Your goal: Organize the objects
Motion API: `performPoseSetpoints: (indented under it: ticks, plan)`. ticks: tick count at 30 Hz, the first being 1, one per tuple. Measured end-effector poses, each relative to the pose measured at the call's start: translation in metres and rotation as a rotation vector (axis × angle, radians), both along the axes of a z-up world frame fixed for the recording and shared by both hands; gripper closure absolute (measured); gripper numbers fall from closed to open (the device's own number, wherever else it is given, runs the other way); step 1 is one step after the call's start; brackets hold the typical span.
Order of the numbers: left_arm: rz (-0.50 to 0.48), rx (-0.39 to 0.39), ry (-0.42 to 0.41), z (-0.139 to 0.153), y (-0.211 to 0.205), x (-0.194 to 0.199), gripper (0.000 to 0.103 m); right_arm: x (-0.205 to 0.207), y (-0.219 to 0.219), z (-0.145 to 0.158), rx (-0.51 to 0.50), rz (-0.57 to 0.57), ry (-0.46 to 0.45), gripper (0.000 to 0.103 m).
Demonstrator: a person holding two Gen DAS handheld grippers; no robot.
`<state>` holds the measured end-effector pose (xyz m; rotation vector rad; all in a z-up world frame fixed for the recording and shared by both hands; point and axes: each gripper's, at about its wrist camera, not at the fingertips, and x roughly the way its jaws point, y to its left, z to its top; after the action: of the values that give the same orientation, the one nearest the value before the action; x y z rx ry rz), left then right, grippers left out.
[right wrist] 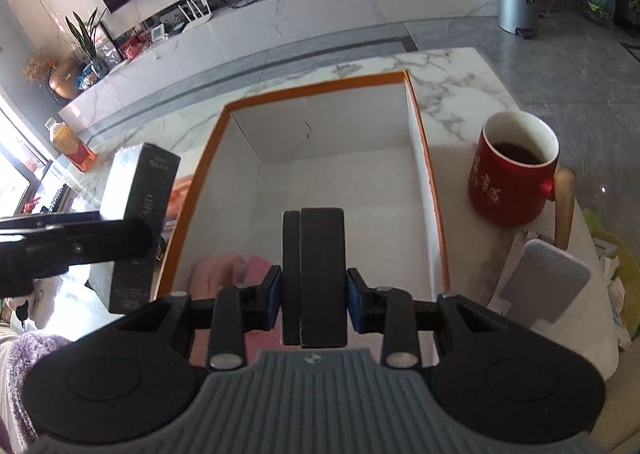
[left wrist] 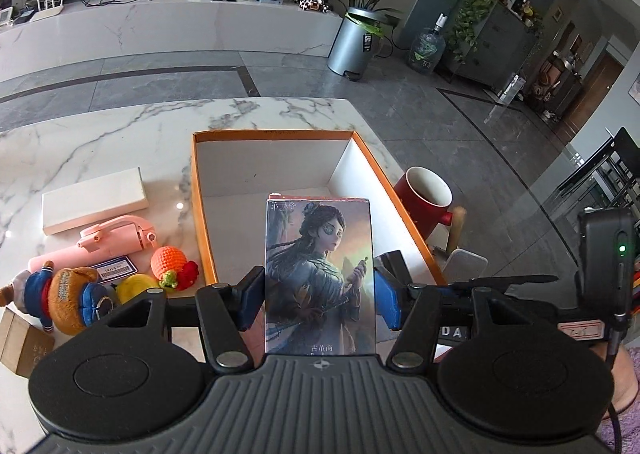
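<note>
The left gripper (left wrist: 320, 294) clamps an illustrated box (left wrist: 319, 278) and the right gripper (right wrist: 313, 296) pinches a black case (right wrist: 316, 274), both above the orange-rimmed box (right wrist: 416, 113), which looks nearly empty. Toys (left wrist: 68, 294) wait on the tabletop (left wrist: 100, 141).

I see the orange-rimmed open cardboard box (left wrist: 276, 169) mid-table on the white marble table (left wrist: 100, 141). Left of it lie the flat white rectangular box (left wrist: 94, 199) and plush toys; right stands the red ceramic mug (right wrist: 514, 169).
</note>
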<state>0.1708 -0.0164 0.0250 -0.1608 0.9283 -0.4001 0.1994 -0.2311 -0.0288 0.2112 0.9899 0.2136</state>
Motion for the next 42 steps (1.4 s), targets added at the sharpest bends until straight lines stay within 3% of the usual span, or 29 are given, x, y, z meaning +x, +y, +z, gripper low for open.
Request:
performPoseSetpoints:
  ticks: [7, 16, 25, 32, 34, 42]
  plan:
    - [-0.020, -0.010, 0.030, -0.013, -0.004, 0.011, 0.037, 0.018, 0.010, -0.037, -0.010, 0.037, 0.136, 0.068]
    - [-0.035, -0.044, 0.048, -0.023, -0.001, 0.017, 0.037, 0.022, 0.031, -0.054, -0.062, 0.082, 0.211, 0.068]
    - [-0.049, -0.066, 0.054, -0.025, 0.002, 0.020, 0.037, 0.029, 0.026, -0.058, 0.076, 0.052, 0.294, 0.063]
    - [-0.067, -0.088, 0.068, -0.029, -0.003, 0.021, 0.037, 0.019, 0.012, -0.054, 0.167, 0.026, 0.304, 0.062]
    - [-0.074, -0.093, 0.073, -0.030, -0.006, 0.022, 0.037, 0.017, 0.012, -0.054, 0.162, 0.031, 0.301, 0.067]
    - [-0.096, -0.109, 0.101, -0.038, -0.023, 0.030, 0.037, 0.018, 0.010, -0.042, 0.117, 0.059, 0.251, 0.065]
